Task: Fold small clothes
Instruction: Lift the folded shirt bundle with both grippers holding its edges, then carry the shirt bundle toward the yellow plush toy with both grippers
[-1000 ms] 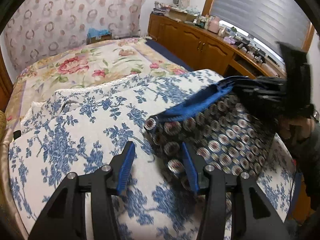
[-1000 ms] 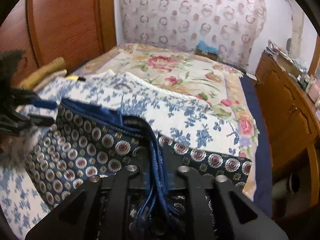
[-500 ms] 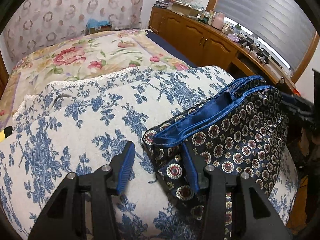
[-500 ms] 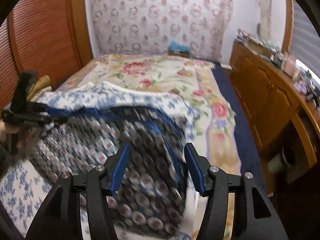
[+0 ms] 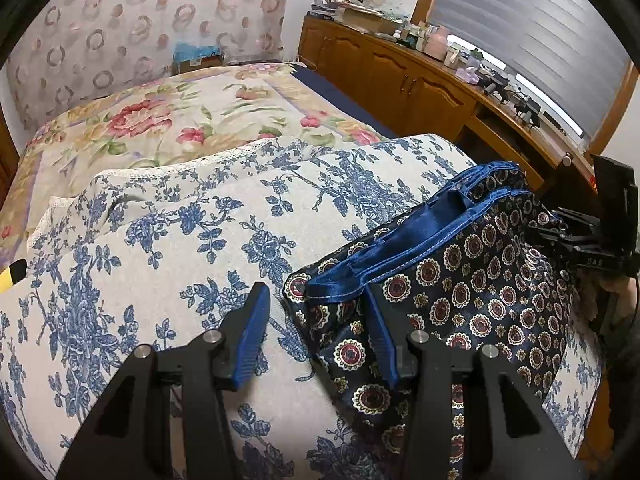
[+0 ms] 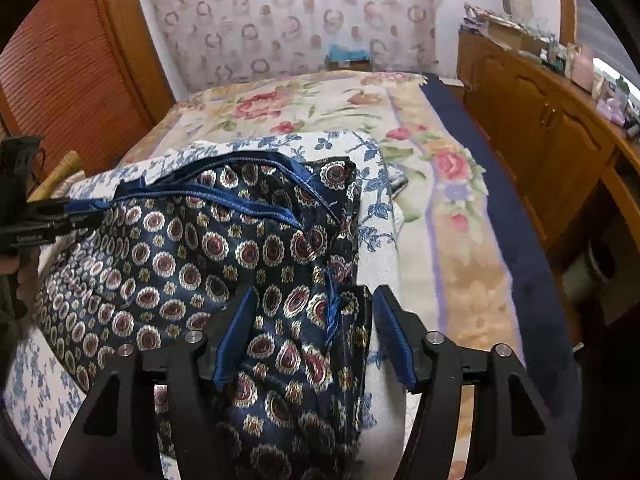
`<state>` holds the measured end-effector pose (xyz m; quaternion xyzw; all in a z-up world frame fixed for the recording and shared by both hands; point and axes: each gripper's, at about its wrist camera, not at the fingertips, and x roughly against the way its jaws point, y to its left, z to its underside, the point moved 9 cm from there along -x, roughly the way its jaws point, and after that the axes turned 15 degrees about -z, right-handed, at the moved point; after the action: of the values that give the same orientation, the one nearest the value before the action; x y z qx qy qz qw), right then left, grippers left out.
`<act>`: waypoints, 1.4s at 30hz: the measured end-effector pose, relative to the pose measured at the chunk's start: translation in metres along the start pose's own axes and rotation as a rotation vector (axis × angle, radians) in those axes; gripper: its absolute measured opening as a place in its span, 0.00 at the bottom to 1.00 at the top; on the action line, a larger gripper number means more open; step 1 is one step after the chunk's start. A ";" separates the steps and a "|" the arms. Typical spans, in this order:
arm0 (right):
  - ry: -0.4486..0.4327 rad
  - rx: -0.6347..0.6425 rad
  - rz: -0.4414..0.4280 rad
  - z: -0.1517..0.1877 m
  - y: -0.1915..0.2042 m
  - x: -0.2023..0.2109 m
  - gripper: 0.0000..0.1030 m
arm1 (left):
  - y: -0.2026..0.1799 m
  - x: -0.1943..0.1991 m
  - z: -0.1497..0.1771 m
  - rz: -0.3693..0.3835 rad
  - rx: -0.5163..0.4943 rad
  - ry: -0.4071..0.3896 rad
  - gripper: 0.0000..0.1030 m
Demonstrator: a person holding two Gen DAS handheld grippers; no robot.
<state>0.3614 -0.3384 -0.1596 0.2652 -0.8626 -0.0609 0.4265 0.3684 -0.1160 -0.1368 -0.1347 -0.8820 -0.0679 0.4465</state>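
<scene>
First fold's down: your right gripper (image 6: 314, 332) just opened off the patterned shorts (image 6: 192, 248); left gripper (image 5: 316, 336) gapes empty, folds remain.

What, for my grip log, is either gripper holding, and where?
Nothing. Right gripper fingers have just been opening, navy medallion-print satin garment between them; left gripper open.

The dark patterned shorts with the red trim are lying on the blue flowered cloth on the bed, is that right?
Not quite. The trim on the shorts is blue, not red, as the left wrist view shows. The rest holds: the shorts lie on the blue flowered cloth on the bed.
</scene>
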 end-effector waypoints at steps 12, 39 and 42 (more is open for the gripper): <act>0.005 0.045 -0.096 -0.007 0.021 -0.014 0.28 | -0.010 -0.003 -0.003 0.051 -0.026 -0.006 0.21; -0.135 0.444 -0.339 -0.100 0.247 0.002 0.10 | 0.124 0.203 0.027 -0.173 0.140 -0.387 0.04; -0.133 0.492 -0.364 -0.112 0.276 -0.011 0.10 | 0.151 0.218 0.037 -0.225 0.172 -0.409 0.04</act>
<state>0.3410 -0.0845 -0.0055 0.5058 -0.8158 0.0570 0.2744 0.2613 0.0756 0.0170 -0.0083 -0.9660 -0.0131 0.2581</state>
